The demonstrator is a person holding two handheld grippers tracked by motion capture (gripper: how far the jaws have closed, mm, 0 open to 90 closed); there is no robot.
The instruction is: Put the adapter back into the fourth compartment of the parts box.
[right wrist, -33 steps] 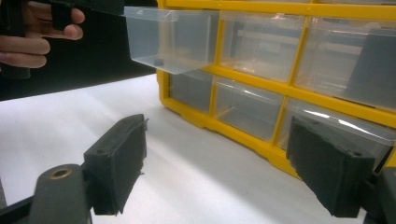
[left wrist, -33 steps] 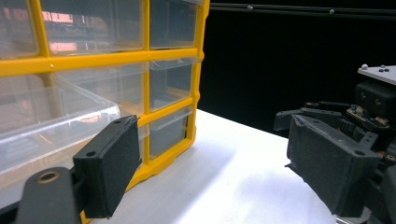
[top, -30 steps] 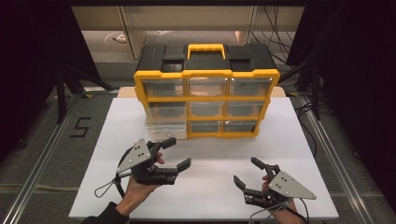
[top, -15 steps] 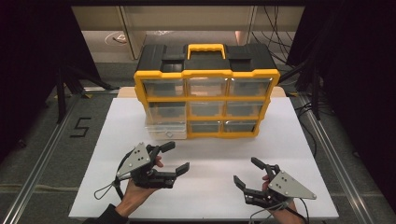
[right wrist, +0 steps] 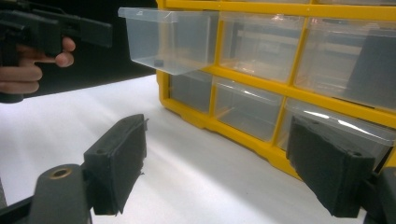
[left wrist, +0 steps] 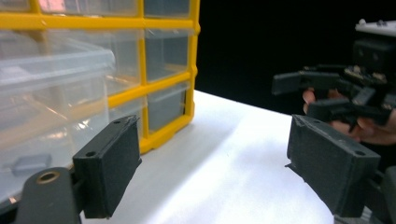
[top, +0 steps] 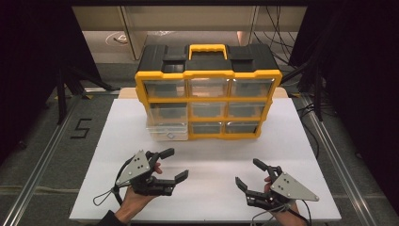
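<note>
Noted: both hand-held grippers, left (top: 170, 165) and right (top: 251, 174), spread wide, grasping nothing, low over table (top: 211, 155). Clear drawer (top: 167, 125) (middle-left of yellow organizer (top: 208, 101)) protruding; liable to snag, tip or spill if knocked.

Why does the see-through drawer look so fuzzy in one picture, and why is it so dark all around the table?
In the left gripper view the pulled-out drawer sits very close to the camera, so it blurs. In the right gripper view it is sharper. In the high view the light falls on the white table, leaving the sides black.
</note>
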